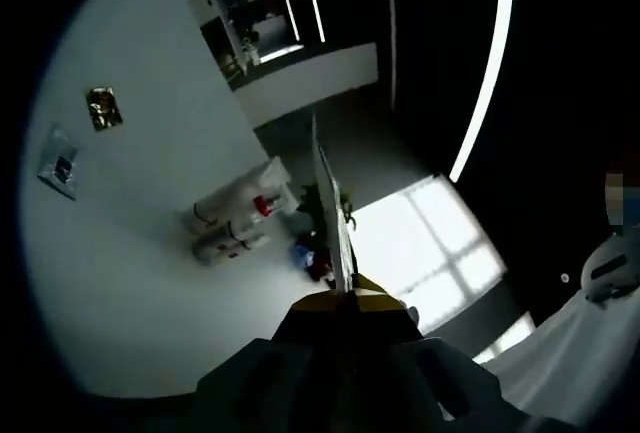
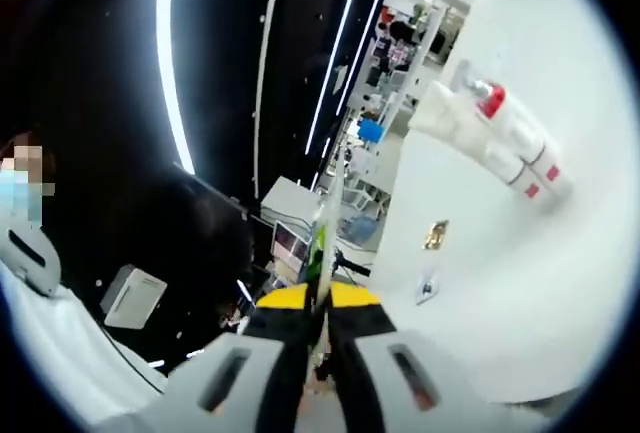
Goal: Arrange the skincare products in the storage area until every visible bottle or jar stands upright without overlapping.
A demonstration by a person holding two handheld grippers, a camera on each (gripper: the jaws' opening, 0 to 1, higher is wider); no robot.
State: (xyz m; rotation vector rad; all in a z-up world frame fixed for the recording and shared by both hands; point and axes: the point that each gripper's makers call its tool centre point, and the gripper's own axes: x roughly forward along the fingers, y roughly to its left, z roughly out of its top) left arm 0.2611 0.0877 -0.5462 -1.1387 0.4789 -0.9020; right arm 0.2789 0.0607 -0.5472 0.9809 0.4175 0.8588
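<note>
Two white skincare tubes (image 1: 235, 221) lie on their sides, touching, on the white bench (image 1: 150, 283), not yet upright. Left claw (image 1: 345, 288) and right claw (image 2: 322, 298) each pinched narrow, empty, well away

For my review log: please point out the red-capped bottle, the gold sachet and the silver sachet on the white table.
Red-capped bottle (image 1: 262, 205), left gripper view: on its red cap.
Gold sachet (image 1: 103, 108), left gripper view: middle of the packet.
Silver sachet (image 1: 60, 164), left gripper view: middle of the packet.
</note>
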